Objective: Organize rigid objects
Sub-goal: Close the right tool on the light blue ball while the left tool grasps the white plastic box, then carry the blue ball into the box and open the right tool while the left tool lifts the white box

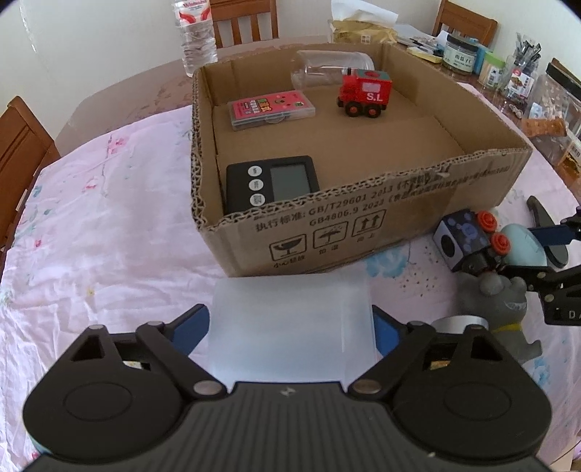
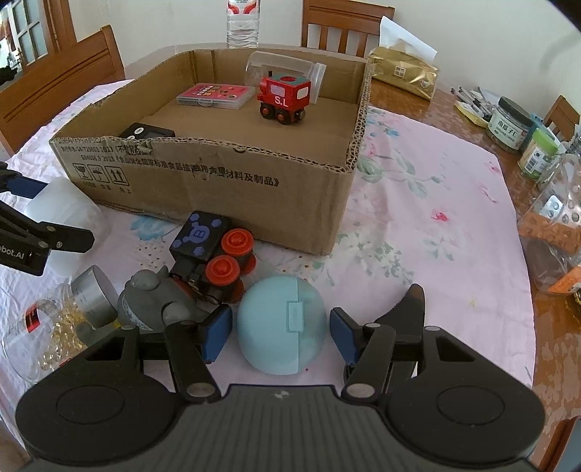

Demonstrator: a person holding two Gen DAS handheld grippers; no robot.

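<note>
Left gripper (image 1: 290, 326) angled down before the cardboard box (image 1: 363, 225), pads pressing a frosted translucent plastic box (image 1: 290, 326); right gripper (image 2: 279, 334) straddles a pale-blue egg-shaped case (image 2: 279, 326), jaws apart

The black timer (image 1: 270, 185) sits low behind the cardboard box's (image 1: 363, 225) near wall, its lower edge covered; from the right wrist only a corner shows. The clear jar (image 1: 330, 69) lies half behind the red toy train (image 1: 365, 92). The water bottle (image 1: 194, 32) loses its top at the frame's edge. The frosted plastic box (image 1: 290, 326) runs under the gripper body, so its near end can't be seen. Print on the far jars (image 1: 459, 54) is too small to read
</note>
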